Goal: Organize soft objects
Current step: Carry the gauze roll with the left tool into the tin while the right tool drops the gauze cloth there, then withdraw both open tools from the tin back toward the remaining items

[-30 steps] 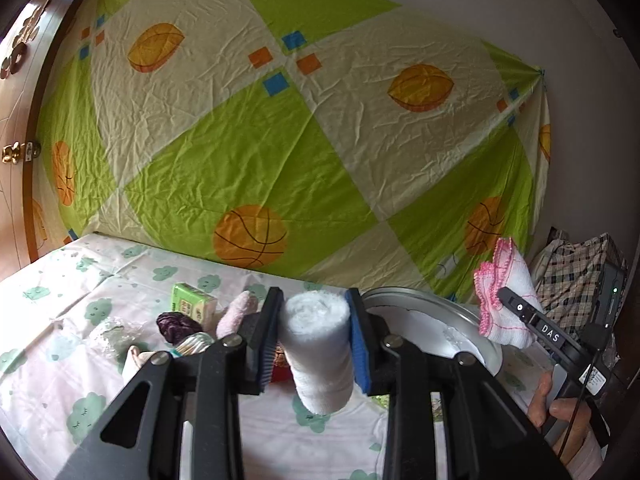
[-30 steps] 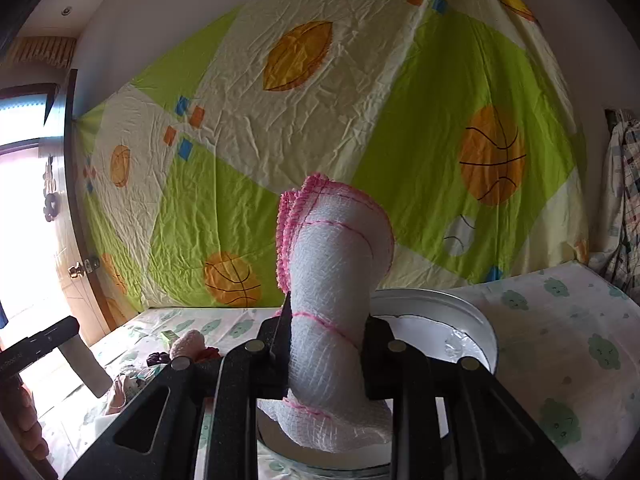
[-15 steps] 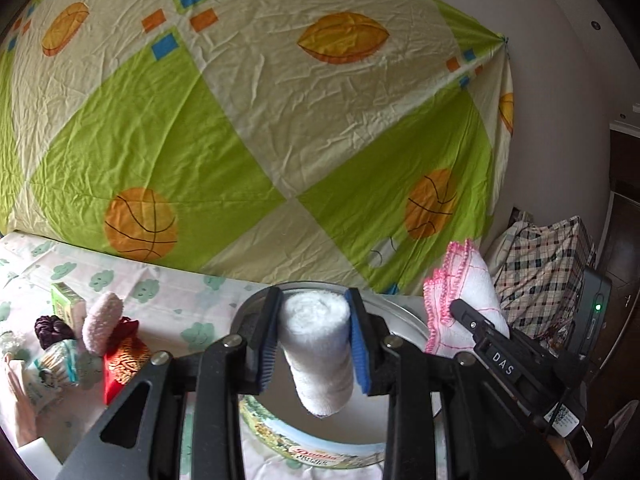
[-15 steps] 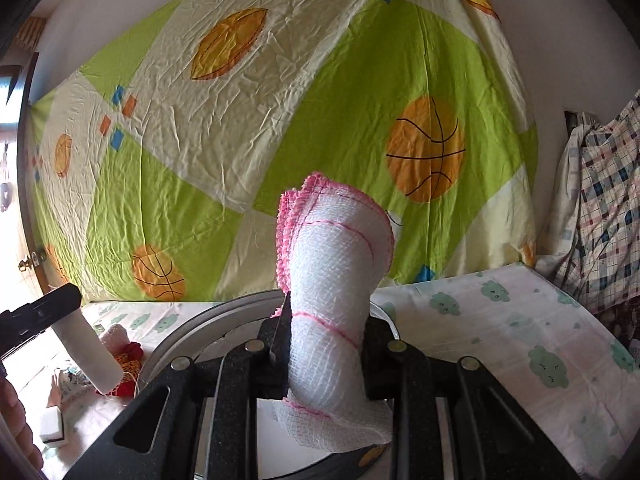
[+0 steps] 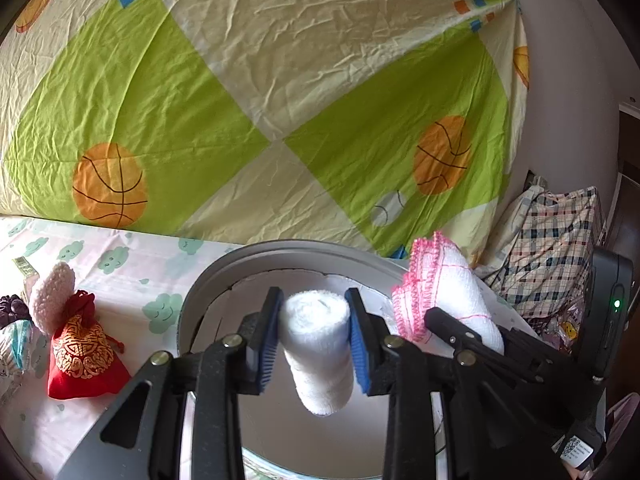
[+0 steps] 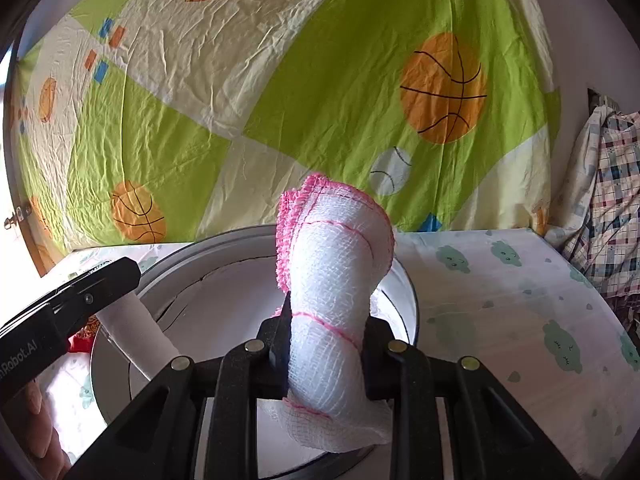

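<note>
White towel roll (image 5: pixel 318 354) clamped in left tongs (image 5: pixel 314 342), hanging over round metal tin (image 5: pixel 208 292). Pink-edged cloth (image 6: pixel 334 280) clamped in right tongs (image 6: pixel 326 344), over the same tin. Tin sits on cloud-print bed sheet (image 6: pixel 500 312); red pouch (image 5: pixel 82 354) just left of it

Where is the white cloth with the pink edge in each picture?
Left wrist view: the pink-edged cloth is right of centre, clamped in the right gripper, beside the plain white roll.
Right wrist view: the same cloth stands in the middle, between the gripper's jaws.
Shared landmark: the round grey tin beneath both cloths, and the basketball sheet behind.
</note>
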